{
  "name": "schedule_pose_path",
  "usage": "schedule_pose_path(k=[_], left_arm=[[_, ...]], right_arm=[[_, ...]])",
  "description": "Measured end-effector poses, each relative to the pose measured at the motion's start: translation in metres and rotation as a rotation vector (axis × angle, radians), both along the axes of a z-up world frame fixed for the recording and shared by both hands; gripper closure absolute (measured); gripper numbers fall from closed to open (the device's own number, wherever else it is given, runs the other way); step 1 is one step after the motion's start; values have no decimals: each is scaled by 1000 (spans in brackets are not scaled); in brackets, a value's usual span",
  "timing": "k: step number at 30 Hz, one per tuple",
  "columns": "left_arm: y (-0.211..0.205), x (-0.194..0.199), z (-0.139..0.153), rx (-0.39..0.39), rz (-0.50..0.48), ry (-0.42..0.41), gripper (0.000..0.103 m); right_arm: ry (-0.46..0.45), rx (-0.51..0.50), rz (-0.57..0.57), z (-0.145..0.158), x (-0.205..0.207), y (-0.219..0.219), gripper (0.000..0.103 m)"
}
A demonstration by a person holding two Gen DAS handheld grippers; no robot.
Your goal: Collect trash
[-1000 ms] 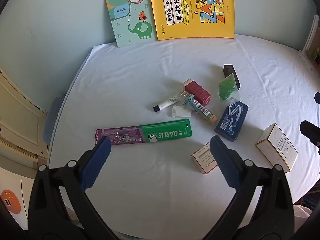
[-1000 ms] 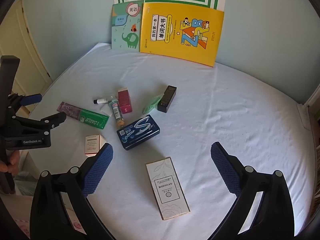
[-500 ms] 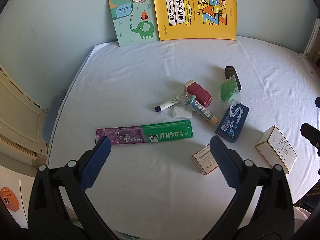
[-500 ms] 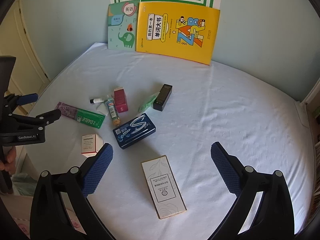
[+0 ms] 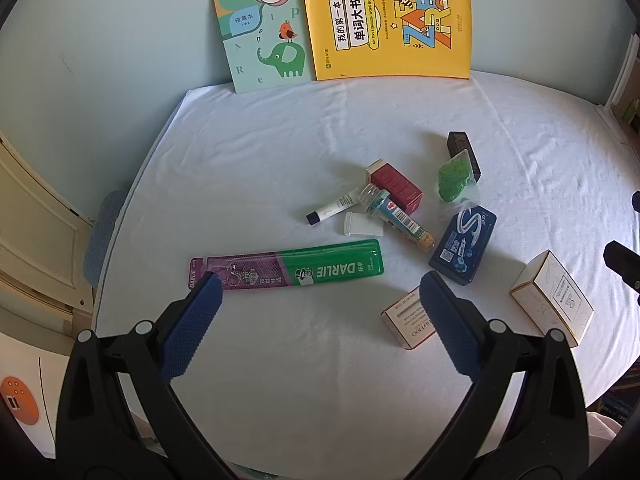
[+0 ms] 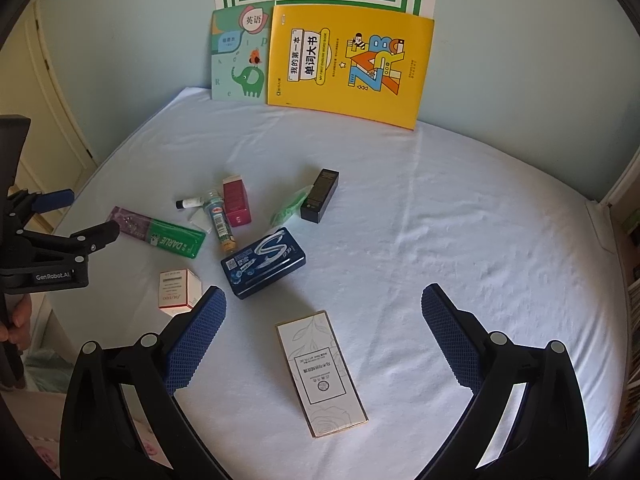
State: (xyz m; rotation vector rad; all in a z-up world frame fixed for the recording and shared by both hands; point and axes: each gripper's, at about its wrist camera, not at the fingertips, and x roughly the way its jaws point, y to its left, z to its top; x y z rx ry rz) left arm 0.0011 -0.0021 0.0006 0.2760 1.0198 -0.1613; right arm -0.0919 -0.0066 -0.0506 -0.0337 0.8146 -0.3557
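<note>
Trash lies scattered on a white-sheeted bed [image 5: 280, 152]. A green and purple Darlie toothbrush pack [image 5: 286, 265] lies just beyond my open left gripper [image 5: 316, 292]. Near it are a small white and red box [image 5: 406, 318], a blue gum tin [image 5: 464, 249], a dark red box [image 5: 394, 185], a tube-shaped bottle [image 5: 394, 218], a green wrapper [image 5: 454, 178] and a black box [image 5: 464, 148]. My right gripper [image 6: 320, 306] is open and empty above a tall white box [image 6: 320, 372], with the blue gum tin [image 6: 262, 262] to its far left.
A yellow book [image 5: 386, 20] and a green elephant notebook [image 5: 260, 40] lean on the wall at the bed's head. A cream cabinet [image 5: 28, 216] stands left of the bed. A hand [image 6: 16, 320] holds the left gripper's handle at the left bed edge.
Both views have shifted slightly: the items sit a little lower in the left wrist view and further left in the right wrist view. Both grippers stay open; no item has moved.
</note>
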Motion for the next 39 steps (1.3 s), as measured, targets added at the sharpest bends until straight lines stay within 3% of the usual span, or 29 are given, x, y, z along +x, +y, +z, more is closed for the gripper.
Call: schedule_pose_path(k=[39], left_arm=[[0,-1,-2,-5,-12,22,6]], right_arm=[[1,-4,1,0,0,1,6]])
